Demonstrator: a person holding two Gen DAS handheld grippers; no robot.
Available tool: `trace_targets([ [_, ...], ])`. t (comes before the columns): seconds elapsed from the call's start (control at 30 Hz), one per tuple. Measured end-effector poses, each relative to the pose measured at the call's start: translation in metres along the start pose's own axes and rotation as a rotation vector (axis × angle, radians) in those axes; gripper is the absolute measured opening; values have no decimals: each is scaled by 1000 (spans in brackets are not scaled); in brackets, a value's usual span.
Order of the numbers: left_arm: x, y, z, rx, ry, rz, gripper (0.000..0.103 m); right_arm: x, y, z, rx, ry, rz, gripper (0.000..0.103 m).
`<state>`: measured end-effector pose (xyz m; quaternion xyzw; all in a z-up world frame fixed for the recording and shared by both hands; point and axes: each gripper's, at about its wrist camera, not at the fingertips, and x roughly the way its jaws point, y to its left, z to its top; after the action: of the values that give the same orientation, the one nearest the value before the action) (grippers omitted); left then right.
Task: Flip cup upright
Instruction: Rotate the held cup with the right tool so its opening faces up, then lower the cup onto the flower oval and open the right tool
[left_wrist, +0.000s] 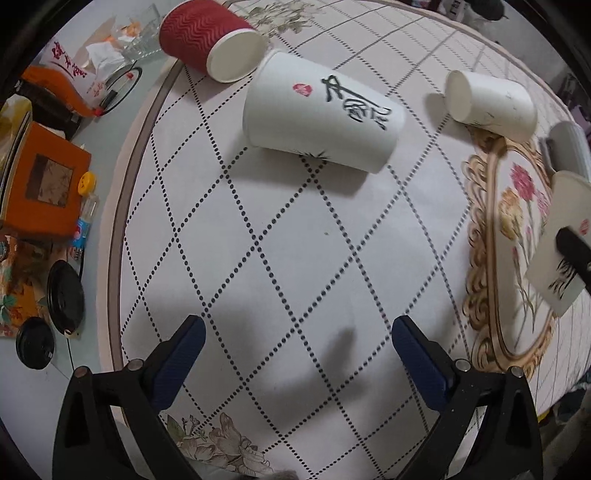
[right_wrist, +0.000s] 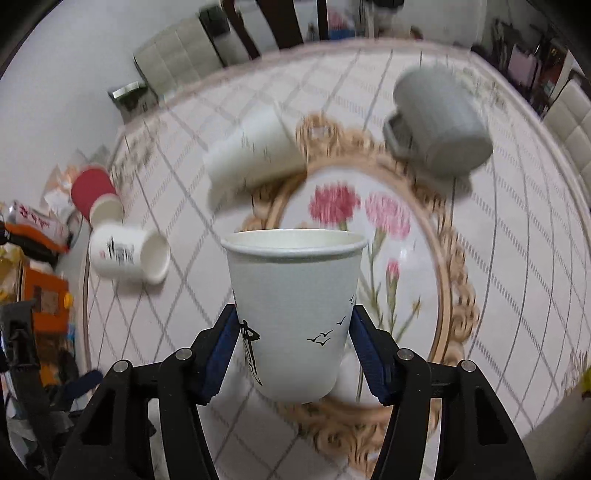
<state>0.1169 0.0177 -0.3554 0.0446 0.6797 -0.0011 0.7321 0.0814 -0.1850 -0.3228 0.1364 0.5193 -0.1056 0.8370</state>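
My right gripper (right_wrist: 293, 343) is shut on a white paper cup (right_wrist: 291, 302) with black ink drawings, held mouth up above the table. That cup also shows at the right edge of the left wrist view (left_wrist: 561, 243). My left gripper (left_wrist: 297, 332) is open and empty above the table. Ahead of it a large white cup with black calligraphy (left_wrist: 317, 110) lies on its side. A red ribbed cup (left_wrist: 207, 37) and a plain white cup (left_wrist: 487, 103) also lie on their sides. A grey mug (right_wrist: 439, 125) lies tipped over.
The round table wears a white cloth with a dotted diamond pattern (left_wrist: 280, 258) and a gold-framed flower medallion (right_wrist: 443, 258). Left of the table are orange boxes (left_wrist: 40, 184), black lids (left_wrist: 64, 299), a small bottle (left_wrist: 85, 206) and bags. Chairs stand behind the table.
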Motion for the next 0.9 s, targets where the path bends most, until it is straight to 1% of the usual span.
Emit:
trace_targets([
  [0.07,6,2,7,-12,3,1,103,6,-4,7,-6,-73,-22,63],
  [0.17,13,0,12,-10,8,18,103,15,-7,2,-22,-153,-60,62],
  [0.2,18,7,25,-5,9,23,103,18,-7,-1,-33,-172,-73,62],
  [0.37,22,-1,19,41,-5,45,103,16,3,-23,-124,-253,-116,62],
  [0.47,22,-3,15,52,-8,46,103,10,4,-34,-146,-255,-118,62],
  [0.57,20,-3,8,55,-9,41,103,7,-1,-40,-133,-223,-97,64],
  [0.6,19,-3,6,56,-14,37,103,7,-2,-42,-130,-200,-94,64],
  [0.7,14,-5,-4,64,-27,38,103,4,-3,-49,-138,-179,-109,65],
  [0.77,10,-8,-10,72,-41,42,103,2,-4,-55,-140,-149,-112,66],
  [0.83,1,-13,-23,75,-55,45,103,0,-6,-60,-139,-134,-115,70],
  [0.9,-10,-18,-32,79,-74,51,103,-8,-10,-67,-133,-128,-129,77],
])
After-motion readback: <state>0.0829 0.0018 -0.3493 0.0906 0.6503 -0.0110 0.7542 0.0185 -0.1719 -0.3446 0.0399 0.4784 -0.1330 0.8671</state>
